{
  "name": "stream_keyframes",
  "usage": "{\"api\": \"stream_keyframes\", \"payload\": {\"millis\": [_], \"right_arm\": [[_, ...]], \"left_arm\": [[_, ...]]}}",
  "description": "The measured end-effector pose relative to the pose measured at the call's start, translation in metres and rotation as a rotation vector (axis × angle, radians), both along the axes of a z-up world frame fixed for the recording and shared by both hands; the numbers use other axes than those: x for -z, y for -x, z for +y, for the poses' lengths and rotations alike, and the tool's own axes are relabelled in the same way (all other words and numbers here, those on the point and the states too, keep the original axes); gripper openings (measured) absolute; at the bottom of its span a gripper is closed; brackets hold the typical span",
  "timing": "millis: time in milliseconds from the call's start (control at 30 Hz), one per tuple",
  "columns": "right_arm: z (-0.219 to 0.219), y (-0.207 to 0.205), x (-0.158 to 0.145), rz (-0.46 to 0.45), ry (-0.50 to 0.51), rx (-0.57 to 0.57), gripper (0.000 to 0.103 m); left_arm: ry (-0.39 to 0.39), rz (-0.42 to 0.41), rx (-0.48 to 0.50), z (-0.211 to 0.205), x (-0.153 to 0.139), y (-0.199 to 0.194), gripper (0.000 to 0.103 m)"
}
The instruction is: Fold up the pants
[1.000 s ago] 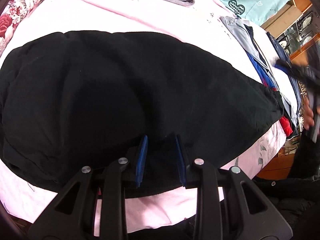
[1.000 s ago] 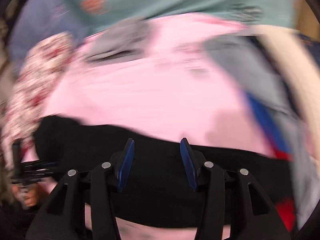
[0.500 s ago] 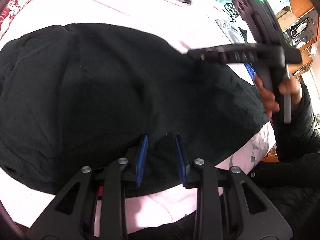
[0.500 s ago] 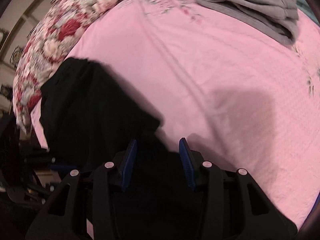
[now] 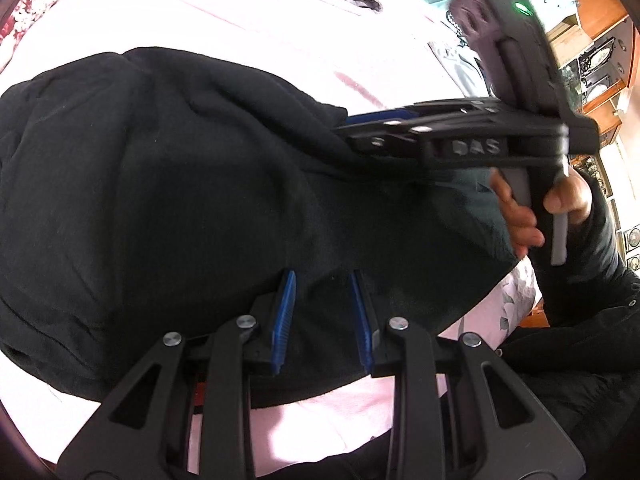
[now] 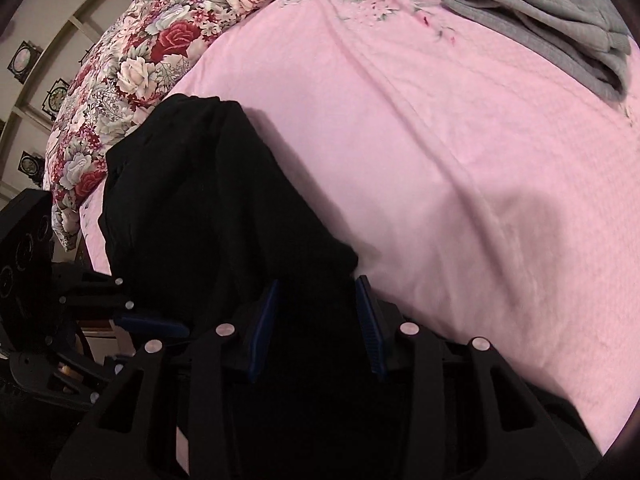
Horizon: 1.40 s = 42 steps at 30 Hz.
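Pants: the black, soft fleece-like pants (image 5: 200, 200) lay spread across the pink quilted bedspread (image 6: 460, 160), near its front edge, bunched and creased at one end.

Left gripper: the black two-finger left gripper with blue pads (image 5: 322, 320) sat over the near hem of the pants, its jaws narrowly parted with black cloth between them; whether the pads truly pinched the cloth I could not tell.

Right gripper: the matching right gripper (image 6: 318, 324), carried by a bare hand (image 5: 524, 216) in a dark sleeve, was at the far edge of the pants, where cloth met bedspread. Its jaws had just been closing, with the edge of the cloth between them; a firm pinch was not evident.

Step, as I judged it: securing two grips before lifting one half over the other.

Doing it well: take every layer at the far edge, not merely the top one; close fully before lifting; raise both ends together so the fold stays straight.

Beyond the pants: a folded grey garment (image 6: 552, 20) lay well apart, and a floral rose-patterned quilt (image 6: 132, 72) lay past the bunched end.
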State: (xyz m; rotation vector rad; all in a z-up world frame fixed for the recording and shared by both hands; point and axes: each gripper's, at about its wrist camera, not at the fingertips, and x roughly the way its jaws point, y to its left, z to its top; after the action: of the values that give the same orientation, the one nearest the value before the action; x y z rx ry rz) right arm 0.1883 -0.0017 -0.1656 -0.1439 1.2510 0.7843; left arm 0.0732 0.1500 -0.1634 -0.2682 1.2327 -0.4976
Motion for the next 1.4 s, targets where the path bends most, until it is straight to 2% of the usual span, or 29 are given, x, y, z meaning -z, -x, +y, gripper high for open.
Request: {"api": "stream_keyframes", "payload": {"millis": [100, 133, 200, 333, 367, 433, 500, 567, 600, 667, 700, 733, 867, 933, 1000, 1067, 1100, 1133, 1167, 1200, 1233, 1400], "right_arm": [[0.011, -0.010, 0.009, 0.032, -0.025, -0.016, 0.040], [0.011, -0.010, 0.009, 0.030, -0.054, -0.014, 0.022], [0.009, -0.008, 0.001, -0.023, -0.041, -0.001, 0.016], [0.005, -0.025, -0.037, -0.174, -0.006, 0.074, 0.013], [0.006, -0.035, -0.040, -0.143, 0.018, 0.077, 0.013], [0.015, -0.047, -0.030, -0.132, 0.052, 0.065, 0.013], [0.028, -0.055, -0.004, -0.120, 0.122, 0.042, 0.014], [0.031, -0.059, 0.008, -0.132, 0.106, 0.026, 0.014], [0.030, -0.060, 0.007, -0.133, 0.099, 0.017, 0.016], [0.028, -0.062, 0.003, -0.117, 0.072, -0.001, 0.028], [0.026, -0.063, 0.002, -0.119, 0.093, 0.014, 0.044], [0.019, -0.065, -0.001, -0.130, 0.124, 0.050, 0.046], [-0.028, -0.063, -0.048, -0.167, 0.026, 0.184, 0.046], [-0.054, -0.052, -0.067, -0.194, 0.005, 0.231, 0.054], [-0.072, -0.024, -0.078, -0.210, 0.012, 0.261, 0.054], [-0.084, 0.007, -0.077, -0.209, 0.035, 0.271, 0.054], [-0.088, 0.020, -0.075, -0.204, 0.040, 0.273, 0.054], [-0.090, 0.040, -0.069, -0.195, 0.042, 0.274, 0.053], [-0.095, 0.061, -0.061, -0.180, 0.036, 0.276, 0.050], [-0.099, 0.076, -0.054, -0.166, 0.036, 0.280, 0.035], [-0.100, 0.087, -0.051, -0.155, 0.036, 0.282, 0.016], [-0.104, 0.111, -0.038, -0.099, -0.016, 0.300, 0.014]], "left_arm": [[0.008, 0.003, -0.003, -0.001, -0.001, 0.001, 0.028], [0.012, 0.004, -0.003, -0.002, 0.000, 0.002, 0.028], [0.019, 0.008, -0.002, -0.001, 0.000, 0.001, 0.028], [0.022, 0.008, 0.000, 0.002, 0.002, -0.003, 0.028], [0.021, 0.006, -0.002, 0.002, 0.002, -0.003, 0.028], [0.023, 0.007, -0.006, 0.003, 0.003, -0.003, 0.028], [0.020, 0.011, -0.010, 0.005, 0.005, -0.003, 0.028], [0.031, 0.013, -0.014, 0.007, 0.007, -0.002, 0.028], [0.030, 0.015, -0.012, 0.008, 0.006, -0.002, 0.028], [0.005, 0.013, -0.007, 0.006, 0.003, -0.003, 0.029], [-0.025, 0.001, -0.004, 0.003, -0.001, -0.004, 0.029], [-0.044, -0.017, 0.003, 0.000, -0.008, -0.006, 0.032], [-0.015, -0.105, 0.027, -0.012, -0.041, -0.028, 0.043], [-0.012, -0.117, 0.018, -0.022, -0.046, -0.050, 0.045], [-0.009, -0.102, 0.024, -0.038, -0.039, -0.079, 0.042], [-0.018, -0.070, 0.037, -0.055, -0.025, -0.106, 0.020], [-0.052, -0.054, 0.049, -0.065, -0.015, -0.121, 0.009], [-0.085, -0.044, 0.056, -0.071, -0.005, -0.130, 0.006], [-0.113, -0.029, 0.056, -0.077, 0.006, -0.137, 0.005], [-0.114, -0.007, 0.046, -0.079, 0.017, -0.146, 0.003], [-0.103, -0.014, 0.040, -0.078, 0.017, -0.151, 0.003], [-0.067, -0.002, 0.020, -0.074, 0.022, -0.169, 0.003]]}}
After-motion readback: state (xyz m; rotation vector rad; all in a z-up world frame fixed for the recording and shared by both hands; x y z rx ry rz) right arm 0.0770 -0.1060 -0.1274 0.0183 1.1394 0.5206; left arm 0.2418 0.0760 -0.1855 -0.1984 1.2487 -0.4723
